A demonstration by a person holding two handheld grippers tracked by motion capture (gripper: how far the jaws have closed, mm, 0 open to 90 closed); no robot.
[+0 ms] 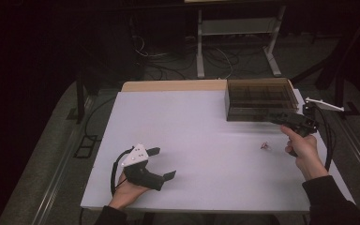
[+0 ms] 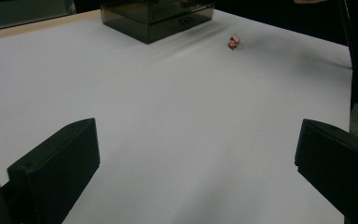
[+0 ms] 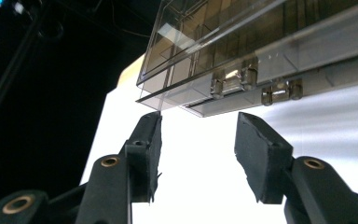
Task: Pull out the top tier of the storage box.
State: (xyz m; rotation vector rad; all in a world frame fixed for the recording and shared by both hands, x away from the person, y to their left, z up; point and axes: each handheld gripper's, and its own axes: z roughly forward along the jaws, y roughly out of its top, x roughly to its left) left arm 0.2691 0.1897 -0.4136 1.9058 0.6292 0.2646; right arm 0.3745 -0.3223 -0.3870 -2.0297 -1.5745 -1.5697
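Here the right gripper (image 1: 294, 123) hangs at the near front edge of a smoked clear plastic compartment box (image 1: 260, 99), held up off the white table (image 1: 201, 140) by the person's right hand (image 1: 302, 149). In the right gripper view its two black jaws stand partly apart with nothing between them; the tip of the left-hand jaw sits right at the corner of the box's thin lid edge, though whether it touches cannot be told, and the other jaw is clear of the box. Just beyond the jaws, on the box's front wall, are two small clear latches (image 3: 256, 84) side by side, and dividers show through the tinted lid above them.

A small red object (image 1: 264, 146), too tiny to name, lies on the table just to the near side of the right gripper and a little toward the left gripper, apart from the box.

The left gripper (image 1: 161, 163) rests low at the near edge of the table in the left hand (image 1: 127, 190), well apart from the box. Its jaws are spread wide over bare tabletop, gripping nothing; in the left gripper view the red object (image 2: 233, 43) lies far ahead of them, and the box (image 2: 156, 16) lies farther still.
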